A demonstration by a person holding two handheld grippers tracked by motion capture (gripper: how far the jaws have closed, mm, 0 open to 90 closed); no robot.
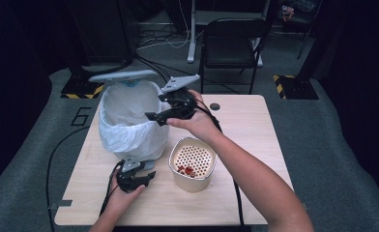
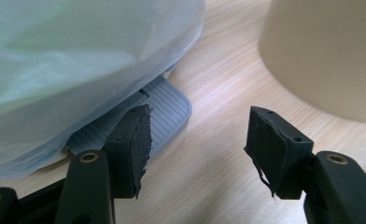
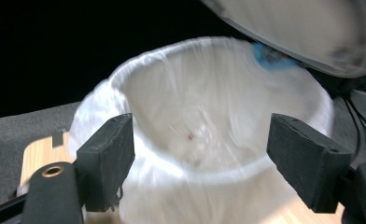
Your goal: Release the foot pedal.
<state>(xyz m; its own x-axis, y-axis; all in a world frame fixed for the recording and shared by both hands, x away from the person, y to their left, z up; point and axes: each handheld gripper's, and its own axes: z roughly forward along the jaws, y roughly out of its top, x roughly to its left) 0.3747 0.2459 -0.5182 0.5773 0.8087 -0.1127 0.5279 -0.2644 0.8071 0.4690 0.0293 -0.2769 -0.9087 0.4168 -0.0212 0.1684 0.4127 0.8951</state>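
Nearest to us, the left gripper [image 1: 146, 179] sits low on the table [image 1: 245, 130] at the foot of the bin [image 1: 129, 137]. Its 2 jaws stand apart with nothing between them, and 1 of them is right at the grey pedal [image 2: 169, 109]; we cannot tell whether it presses down on it.

Just to the right of that stands the beige cup [image 1: 193, 182] with its perforated insert, and a few red scraps [image 1: 186, 170] lie at the insert's near edge.

Farther off, the right gripper [image 1: 153, 116] hangs level over the near-right rim of the bin, its jaws wide and empty, pointing left across the white bag liner [image 3: 209, 93]. Behind it, the lid [image 1: 122, 75] is tipped up and open.

We judge that the next move turns on this: the scraps lie back toward us and below the right hand [image 1: 197, 121], almost under its forearm. The right gripper is the nearer free tool. It would have to draw back, tip its jaws downward, and drop into the cup's mouth from above.
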